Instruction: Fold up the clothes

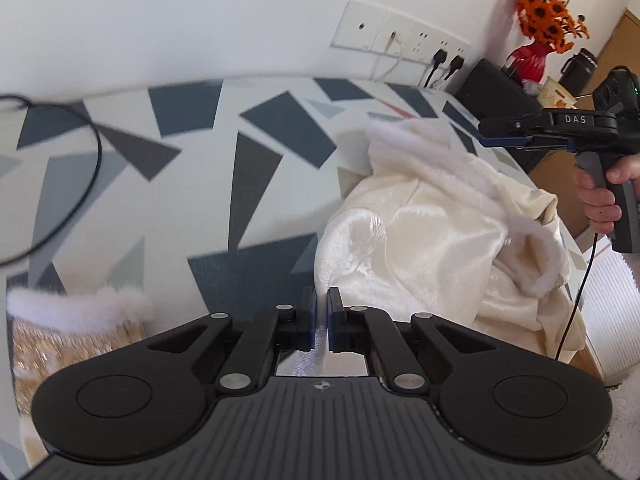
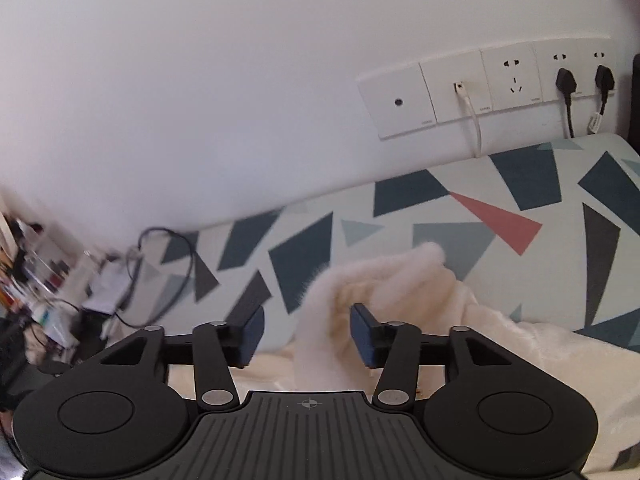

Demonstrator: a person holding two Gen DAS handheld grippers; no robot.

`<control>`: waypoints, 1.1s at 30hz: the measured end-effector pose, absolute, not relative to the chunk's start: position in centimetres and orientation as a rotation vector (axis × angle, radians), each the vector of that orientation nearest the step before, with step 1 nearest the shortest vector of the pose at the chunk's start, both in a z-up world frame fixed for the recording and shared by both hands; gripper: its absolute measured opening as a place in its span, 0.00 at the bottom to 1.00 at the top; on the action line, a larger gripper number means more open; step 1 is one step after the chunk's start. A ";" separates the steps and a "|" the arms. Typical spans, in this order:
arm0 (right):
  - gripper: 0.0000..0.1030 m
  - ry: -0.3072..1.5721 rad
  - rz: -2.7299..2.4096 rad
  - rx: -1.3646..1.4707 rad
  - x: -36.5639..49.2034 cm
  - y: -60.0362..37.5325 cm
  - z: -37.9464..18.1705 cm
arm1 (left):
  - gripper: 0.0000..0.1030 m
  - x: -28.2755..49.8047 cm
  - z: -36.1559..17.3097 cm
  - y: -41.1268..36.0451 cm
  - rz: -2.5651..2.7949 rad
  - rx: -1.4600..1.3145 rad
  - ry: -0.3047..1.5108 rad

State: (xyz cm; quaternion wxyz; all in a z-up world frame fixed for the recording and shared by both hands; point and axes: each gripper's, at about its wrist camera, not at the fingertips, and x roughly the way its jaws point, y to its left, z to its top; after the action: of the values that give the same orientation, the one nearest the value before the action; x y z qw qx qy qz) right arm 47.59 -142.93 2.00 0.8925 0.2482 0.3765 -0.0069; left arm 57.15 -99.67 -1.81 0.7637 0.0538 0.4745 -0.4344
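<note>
A cream plush garment with white fur trim (image 1: pixel 432 224) lies bunched on the table with the triangle-pattern cloth (image 1: pixel 208 168). My left gripper (image 1: pixel 321 320) is shut, with a thin pale sliver between its pads; I cannot tell if that is cloth. It sits at the garment's near left edge. My right gripper (image 2: pixel 307 334) is open, and the garment's fur-trimmed fold (image 2: pixel 360 276) rises between and beyond its fingers. The right gripper also shows in the left wrist view (image 1: pixel 508 132), above the garment's far right side.
A second fur-trimmed piece with gold sequins (image 1: pixel 72 332) lies at the table's near left. A black cable (image 1: pixel 92 152) loops on the left. Wall sockets with plugs (image 2: pixel 500 88) are behind. A black box (image 1: pixel 496 88), a red vase with orange flowers (image 1: pixel 536 40) stand far right.
</note>
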 end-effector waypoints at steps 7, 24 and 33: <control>0.46 0.933 0.083 0.422 51.6 -140.8 -1.8 | 0.67 56.4 -3.8 -99.6 -0.928 0.107 1.076; 0.06 0.432 0.153 0.641 51.6 -143.6 8.9 | 0.03 59.9 6.2 -98.2 -0.731 -0.037 0.729; 0.06 0.465 -0.044 0.569 60.7 -143.2 4.7 | 0.03 67.7 1.7 -103.9 -0.499 0.050 0.766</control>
State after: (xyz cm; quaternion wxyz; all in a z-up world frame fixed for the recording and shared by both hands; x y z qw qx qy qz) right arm 60.72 -143.19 4.71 0.9330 0.2781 0.2272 -0.0213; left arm 67.68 -103.91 1.72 0.8970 0.0243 0.3698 -0.2410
